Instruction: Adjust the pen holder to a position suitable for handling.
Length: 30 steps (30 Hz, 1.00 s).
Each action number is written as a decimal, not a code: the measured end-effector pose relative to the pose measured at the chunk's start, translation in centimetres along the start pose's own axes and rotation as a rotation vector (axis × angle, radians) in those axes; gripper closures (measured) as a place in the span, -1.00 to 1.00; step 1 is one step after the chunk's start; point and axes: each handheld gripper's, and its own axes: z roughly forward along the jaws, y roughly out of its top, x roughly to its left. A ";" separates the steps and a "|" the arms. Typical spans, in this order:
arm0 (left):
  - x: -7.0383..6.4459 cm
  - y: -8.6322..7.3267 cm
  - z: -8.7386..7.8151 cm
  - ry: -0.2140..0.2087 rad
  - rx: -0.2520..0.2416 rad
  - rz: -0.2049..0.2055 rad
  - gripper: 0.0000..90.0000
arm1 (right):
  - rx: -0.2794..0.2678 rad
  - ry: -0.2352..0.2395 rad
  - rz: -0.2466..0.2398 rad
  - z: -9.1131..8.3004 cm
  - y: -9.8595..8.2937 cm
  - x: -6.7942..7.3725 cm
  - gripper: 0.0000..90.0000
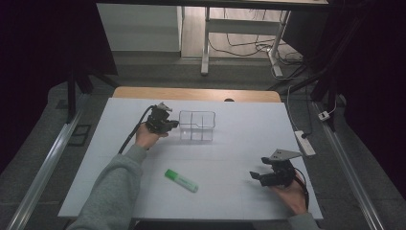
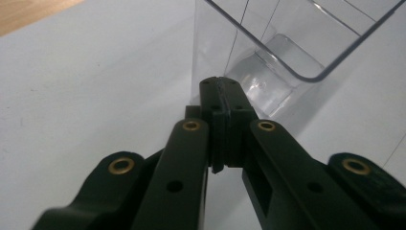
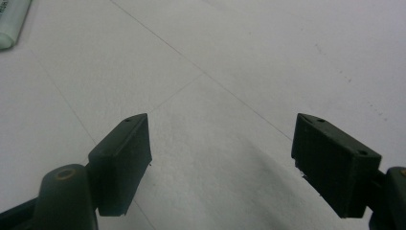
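The left gripper [image 1: 173, 124], fingers clenched empty beside the clear divided box [image 1: 197, 125], faces something light, rigid and slippery, probably best pinched by its thin wall, while the right gripper [image 1: 255, 174] rests released.

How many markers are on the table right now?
1: a green marker lying flat near the front edge, between the two grippers, outside the clear organizer. None seems hidden.

Layout relative to the two grippers. Divided container [image 1: 197, 125] stands on the table [image 1: 249, 124], just right of the left gripper [image 1: 173, 124] and nearly touching its tips. Marker [image 1: 181, 180] lies on the table left of the right gripper [image 1: 253, 174], well apart, nearer the person than the container.
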 end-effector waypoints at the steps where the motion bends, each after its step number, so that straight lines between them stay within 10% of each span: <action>1: 0.1 -0.3 -0.4 0.001 -0.006 0.002 0.97 | -0.001 0.000 0.000 0.0 0.0 0.0 -0.54; 10: 0.2 -2.6 -2.9 0.015 -0.034 0.008 0.97 | -0.005 -0.001 0.009 -0.1 -0.1 0.0 -0.54; 22: -0.5 -6.6 -7.5 0.036 -0.079 0.035 0.03 | -0.014 0.004 0.017 -0.1 -0.1 -0.1 -0.54; 30: -1.9 -8.8 -9.4 0.026 -0.078 0.051 -0.14 | -0.021 0.014 0.031 -0.3 -0.1 0.0 -0.54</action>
